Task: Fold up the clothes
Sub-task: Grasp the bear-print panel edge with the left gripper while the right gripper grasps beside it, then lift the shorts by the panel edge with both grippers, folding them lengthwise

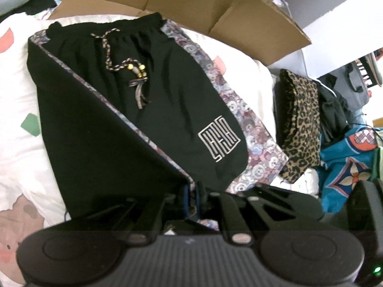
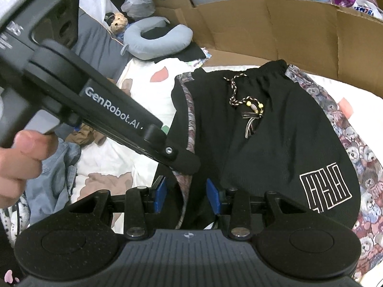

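The black shorts (image 1: 143,110) lie spread on the bed's white printed sheet (image 1: 14,110), waistband toward the top of the frame, filling the middle of both views. One leg is already turned over on a diagonal, its teddy-bear-print side stripe (image 1: 251,129) running from upper left down to the bottom centre.

My left tongs (image 1: 191,198) are pinched tight on the corner of that turned flap at the bottom centre of the left view. My right tongs (image 2: 185,192) stand wide, blue pads (image 2: 160,193) either side of the same hem without gripping it.

To do this fold well, I judge I should close the right tongs on the hem beside the left, then carry both across together, keeping the edge taut so the stripe lands straight. The beaded drawstring (image 2: 249,110) sits loose on the front; I'd keep it flat under the fold. The leopard-print garment (image 1: 301,124) at right stays clear.
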A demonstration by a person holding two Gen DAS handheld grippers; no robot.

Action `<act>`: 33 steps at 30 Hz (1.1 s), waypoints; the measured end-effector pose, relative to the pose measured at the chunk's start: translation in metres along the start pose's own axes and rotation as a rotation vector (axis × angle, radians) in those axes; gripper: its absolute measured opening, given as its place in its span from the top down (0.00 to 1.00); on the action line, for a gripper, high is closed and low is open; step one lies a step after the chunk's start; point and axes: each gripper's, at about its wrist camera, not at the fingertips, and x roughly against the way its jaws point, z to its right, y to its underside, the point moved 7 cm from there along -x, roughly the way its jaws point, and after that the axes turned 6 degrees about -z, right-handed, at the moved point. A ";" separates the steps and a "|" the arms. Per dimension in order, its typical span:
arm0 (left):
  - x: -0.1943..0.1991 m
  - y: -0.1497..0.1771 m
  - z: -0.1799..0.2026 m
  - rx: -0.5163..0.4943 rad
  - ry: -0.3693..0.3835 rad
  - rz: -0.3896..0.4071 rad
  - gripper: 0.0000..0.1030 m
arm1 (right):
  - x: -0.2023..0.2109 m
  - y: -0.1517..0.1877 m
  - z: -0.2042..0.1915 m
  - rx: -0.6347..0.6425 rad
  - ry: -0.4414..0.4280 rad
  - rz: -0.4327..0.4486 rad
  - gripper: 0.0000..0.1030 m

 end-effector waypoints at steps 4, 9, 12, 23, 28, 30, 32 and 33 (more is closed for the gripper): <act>-0.002 0.001 0.008 0.012 0.033 -0.013 0.94 | -0.006 -0.001 0.000 -0.007 0.049 -0.003 0.58; -0.003 0.001 0.016 0.033 0.062 -0.024 0.94 | -0.005 -0.002 -0.001 -0.010 0.092 0.023 0.63; -0.003 0.000 0.015 0.053 0.077 -0.024 0.94 | -0.006 -0.001 0.005 -0.022 0.118 0.012 0.89; 0.016 0.005 0.000 0.087 0.086 0.025 0.84 | 0.005 0.006 0.024 -0.083 0.146 0.015 0.99; 0.025 0.013 -0.017 0.082 0.026 0.064 0.65 | 0.019 0.008 0.036 -0.121 0.157 0.033 1.00; 0.022 0.017 -0.025 0.090 0.018 0.058 0.65 | 0.025 0.008 0.041 -0.131 0.167 0.041 1.00; 0.018 0.021 -0.033 0.105 0.011 0.050 0.61 | 0.030 0.007 0.045 -0.141 0.173 0.048 1.00; 0.015 0.023 -0.037 0.109 0.003 0.047 0.61 | 0.032 0.007 0.047 -0.144 0.175 0.051 1.00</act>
